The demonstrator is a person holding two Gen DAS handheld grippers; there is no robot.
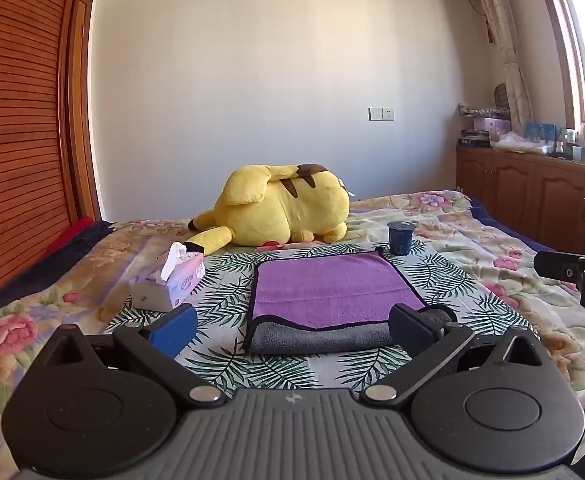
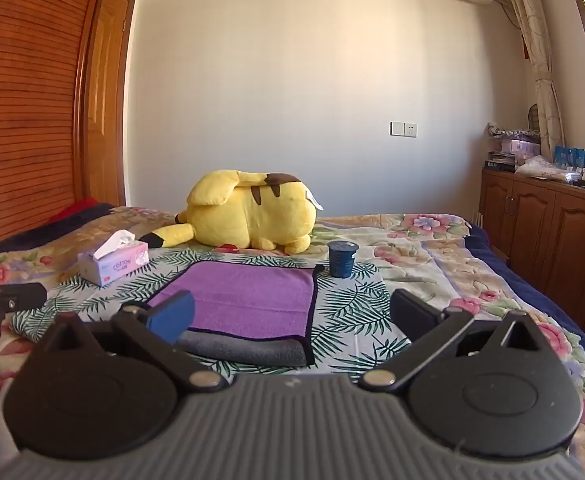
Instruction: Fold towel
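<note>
A purple towel (image 1: 332, 288) with a dark border and grey underside lies folded over on the leaf-print cloth on the bed; it also shows in the right wrist view (image 2: 248, 300). Its grey lower layer sticks out along the near edge. My left gripper (image 1: 292, 330) is open and empty, just short of the towel's near edge, its fingers (image 1: 174, 330) spread wider than the grey strip. My right gripper (image 2: 292, 314) is open and empty, near the towel's near right corner. The right gripper also shows at the right edge of the left wrist view (image 1: 572, 272).
A tissue box (image 1: 170, 284) stands left of the towel. A dark blue cup (image 1: 400, 238) stands at the towel's far right corner. A yellow plush toy (image 1: 280, 208) lies behind. Wooden cabinets (image 1: 532, 196) line the right wall, a slatted wardrobe (image 1: 16, 140) the left.
</note>
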